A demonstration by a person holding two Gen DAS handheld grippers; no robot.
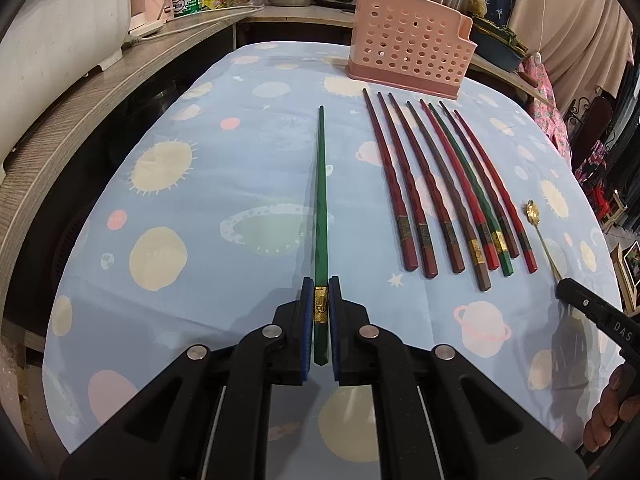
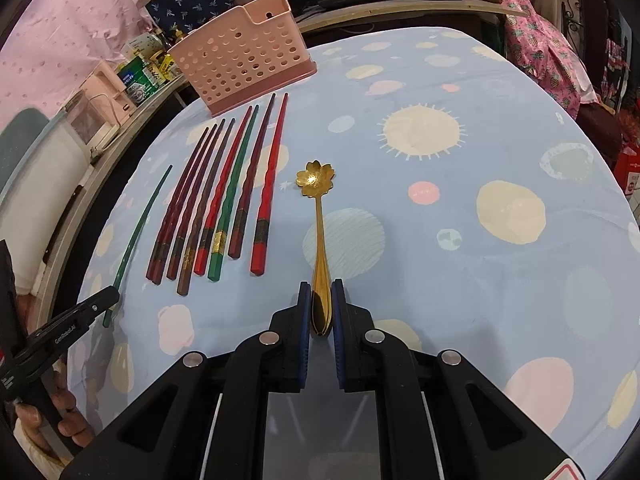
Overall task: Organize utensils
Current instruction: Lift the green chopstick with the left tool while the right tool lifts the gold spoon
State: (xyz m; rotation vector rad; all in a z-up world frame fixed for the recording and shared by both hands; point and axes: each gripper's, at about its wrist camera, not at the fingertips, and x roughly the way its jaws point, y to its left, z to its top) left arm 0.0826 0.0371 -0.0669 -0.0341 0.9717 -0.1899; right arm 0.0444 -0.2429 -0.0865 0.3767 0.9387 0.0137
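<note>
My left gripper [image 1: 321,286] is shut on a green chopstick [image 1: 321,184] at its gold band, the tip pointing away over the table. My right gripper [image 2: 321,292] is shut on the handle of a gold flower spoon [image 2: 316,178] lying on the cloth. A row of several red, brown and green chopsticks [image 1: 444,188] lies side by side between the two; it also shows in the right wrist view [image 2: 224,196]. A pink perforated utensil holder [image 1: 408,48] stands at the far edge; it also shows in the right wrist view [image 2: 240,64].
The table carries a blue cloth with planets [image 2: 460,200]. A wooden counter [image 1: 80,92] with jars, pots and a white appliance runs along the left and back. Clothes and a chair [image 2: 560,52] stand on the right.
</note>
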